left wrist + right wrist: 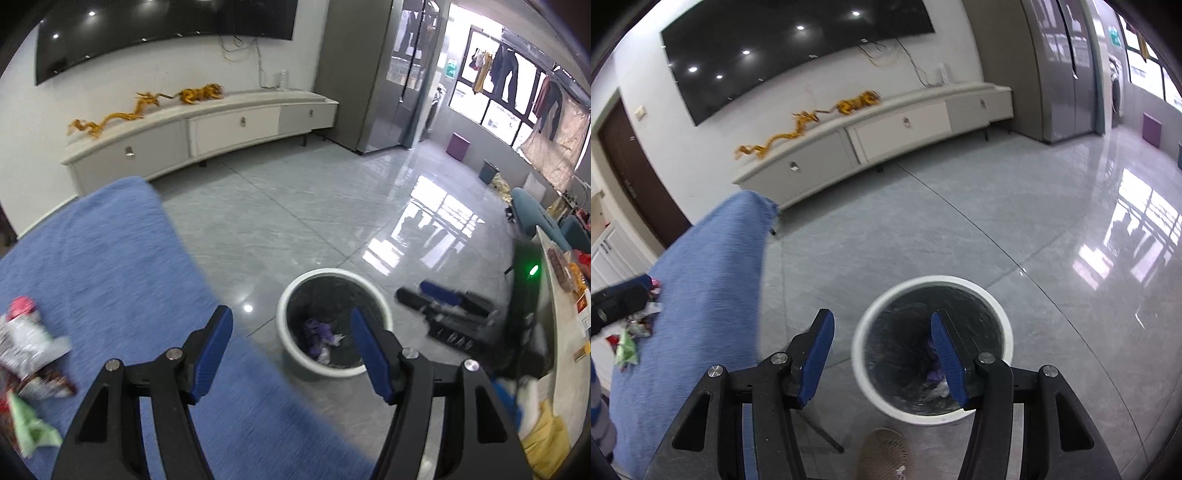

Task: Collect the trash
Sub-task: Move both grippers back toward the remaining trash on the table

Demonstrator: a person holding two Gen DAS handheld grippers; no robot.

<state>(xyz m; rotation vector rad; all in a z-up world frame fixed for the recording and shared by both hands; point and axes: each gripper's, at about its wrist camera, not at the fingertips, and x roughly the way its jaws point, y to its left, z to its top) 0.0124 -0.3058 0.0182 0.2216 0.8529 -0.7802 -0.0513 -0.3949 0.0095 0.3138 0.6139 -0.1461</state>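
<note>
White bin (932,347), one; empty grippers (882,354), two.

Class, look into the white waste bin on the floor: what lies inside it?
Inside the white waste bin, lined with a black bag, lie crumpled purple and white wrappers. The right gripper's finger covers part of them in its own view.

Blue-covered table (122,266) has crumpled wrappers (29,343) piled at its near left edge. On the grey tiled floor (295,221) just right: white trash bin (295,354).
</note>
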